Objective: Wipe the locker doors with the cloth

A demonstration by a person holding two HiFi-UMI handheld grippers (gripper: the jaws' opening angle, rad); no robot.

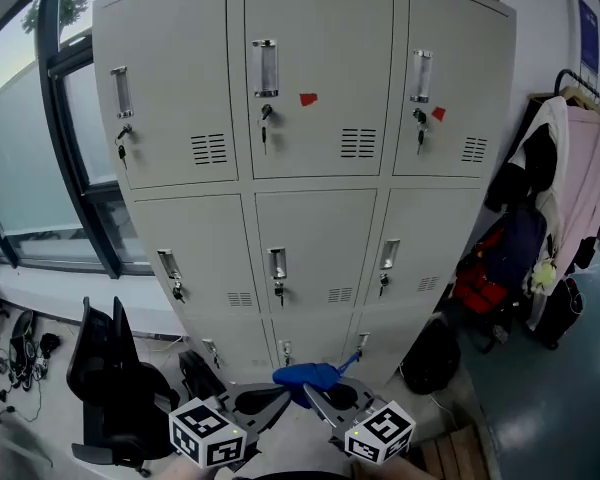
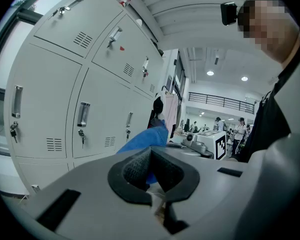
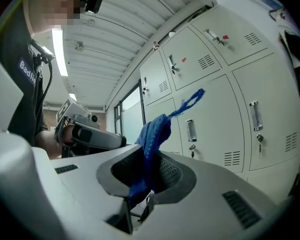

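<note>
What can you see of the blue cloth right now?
The blue cloth is a small, knitted-looking rag with a thin loop at one end, bunched and crumpled. The right gripper is shut on it, with fabric poking up past its pads. The left gripper seems to pinch an end too. It hangs low before the lockers, short of the doors.

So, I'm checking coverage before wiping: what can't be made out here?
Bottom lockers: head view, largely behind the cloth, left gripper and right gripper.
Red stickers: head view, too small to read.
Hanging clothes: head view, cut off by the right edge.
Cloth's full size: bunched in the jaws in both gripper views.
</note>
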